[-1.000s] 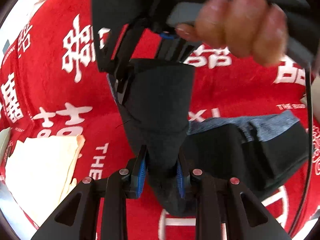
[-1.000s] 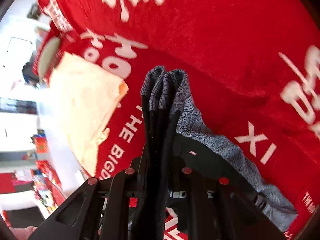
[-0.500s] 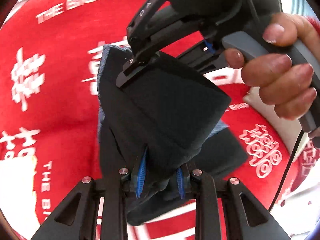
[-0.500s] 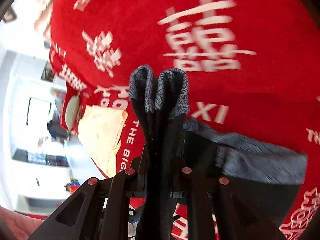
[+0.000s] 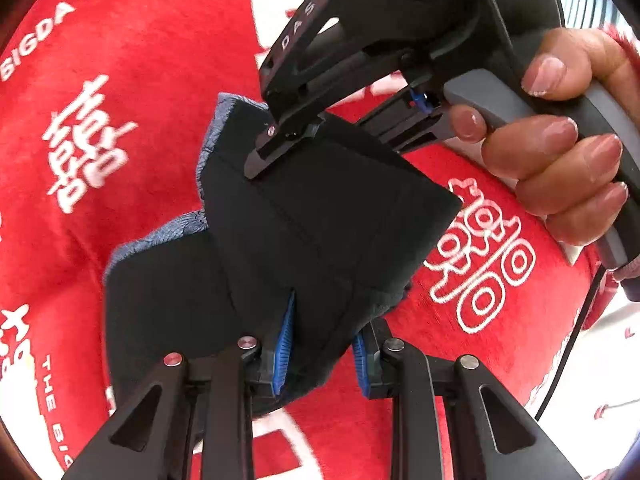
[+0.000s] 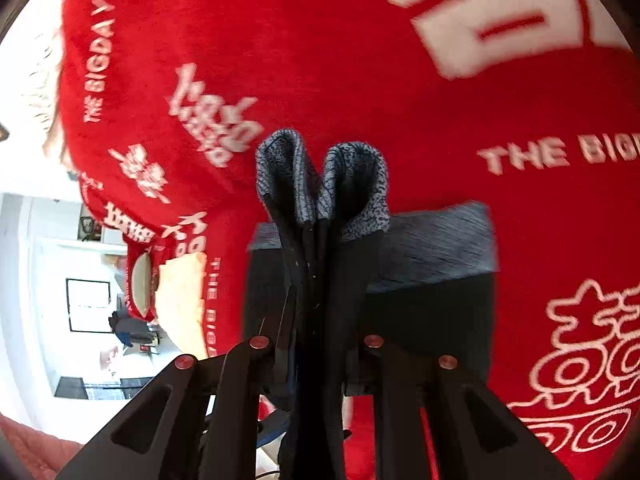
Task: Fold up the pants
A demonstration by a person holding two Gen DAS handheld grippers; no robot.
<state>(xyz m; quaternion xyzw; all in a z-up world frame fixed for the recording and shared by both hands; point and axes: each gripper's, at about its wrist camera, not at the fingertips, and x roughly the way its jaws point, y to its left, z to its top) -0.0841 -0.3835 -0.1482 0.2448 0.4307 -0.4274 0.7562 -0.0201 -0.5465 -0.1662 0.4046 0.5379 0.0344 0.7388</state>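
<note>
Black pants [image 5: 320, 220] with a grey lining hang folded above the red cloth [image 5: 152, 80], held by both grippers. My left gripper [image 5: 322, 354] is shut on a thick bunch of the black fabric between its blue pads. My right gripper [image 5: 256, 172], gripped by a person's hand [image 5: 560, 160], pinches the far edge of the same fold in the left wrist view. In the right wrist view the right gripper [image 6: 316, 360] is shut on several layers of the pants [image 6: 320, 200], whose grey lining curls up past the fingertips.
The red cloth [image 6: 360, 60] with white lettering covers the surface under both grippers. A cream folded cloth [image 6: 182, 300] lies near its left edge in the right wrist view. Beyond that edge is a bright room. A black cable [image 5: 576, 340] trails from the right gripper's handle.
Both grippers have carried the pants sideways over the red cloth and rolled. The cream cloth has left the left wrist view and shrunk toward the edge in the right wrist view. Both grips are unchanged.
</note>
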